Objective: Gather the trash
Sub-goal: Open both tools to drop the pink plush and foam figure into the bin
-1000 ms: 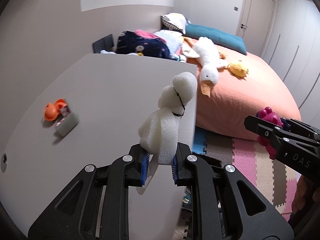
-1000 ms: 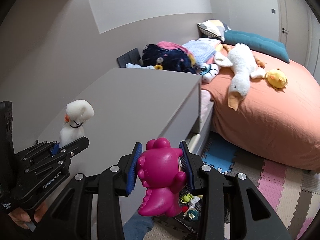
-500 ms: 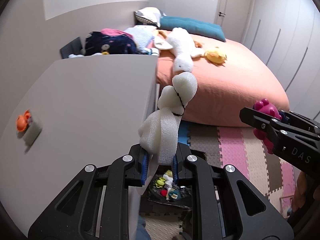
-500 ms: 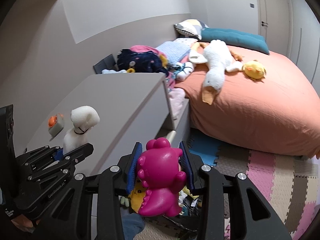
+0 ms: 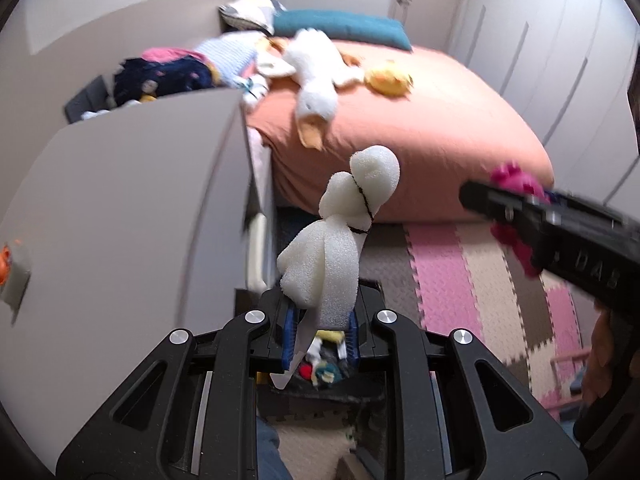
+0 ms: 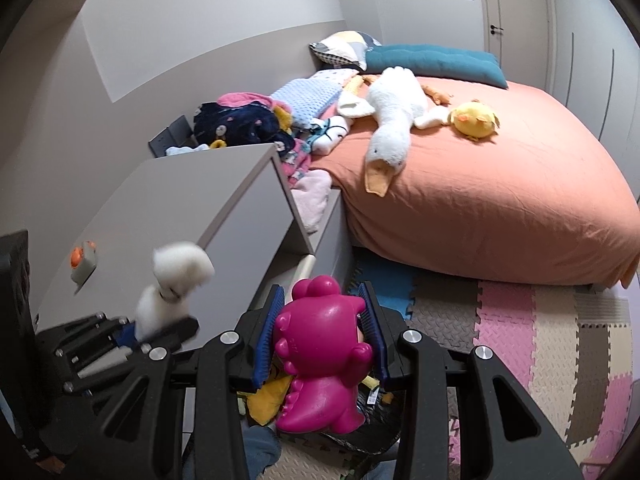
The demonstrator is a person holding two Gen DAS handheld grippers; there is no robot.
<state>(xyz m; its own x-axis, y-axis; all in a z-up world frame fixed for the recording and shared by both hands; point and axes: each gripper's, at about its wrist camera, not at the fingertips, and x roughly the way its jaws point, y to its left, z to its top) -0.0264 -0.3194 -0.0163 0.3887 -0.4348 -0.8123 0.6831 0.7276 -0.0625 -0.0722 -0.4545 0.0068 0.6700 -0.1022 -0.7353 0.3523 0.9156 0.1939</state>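
Observation:
A white foam piece (image 5: 340, 240) tied with a dark band stands upright between the pads of my left gripper (image 5: 320, 320). The jaws are opening, and the foam still touches the pads. Below it is a black bin (image 5: 320, 372) with several colourful items inside. My right gripper (image 6: 320, 332) is shut on a magenta plastic dinosaur (image 6: 320, 360), held over the same bin (image 6: 360, 436). In the right wrist view, the left gripper (image 6: 132, 336) and its foam piece (image 6: 176, 276) appear blurred at the lower left. The right gripper (image 5: 520, 208) enters the left wrist view from the right.
A grey cabinet (image 5: 120, 200) stands on the left, with a small orange-and-grey object (image 6: 83, 264) on its top. Beyond is a bed (image 6: 500, 184) with an orange sheet, a plush goose (image 6: 394, 120) and a yellow chick (image 6: 476, 120). Pink and beige foam mats (image 6: 540, 340) cover the floor.
Both grippers have swung right, off the cabinet top, and now hang over the black bin by the bed. The left jaws have spread a little around the foam.

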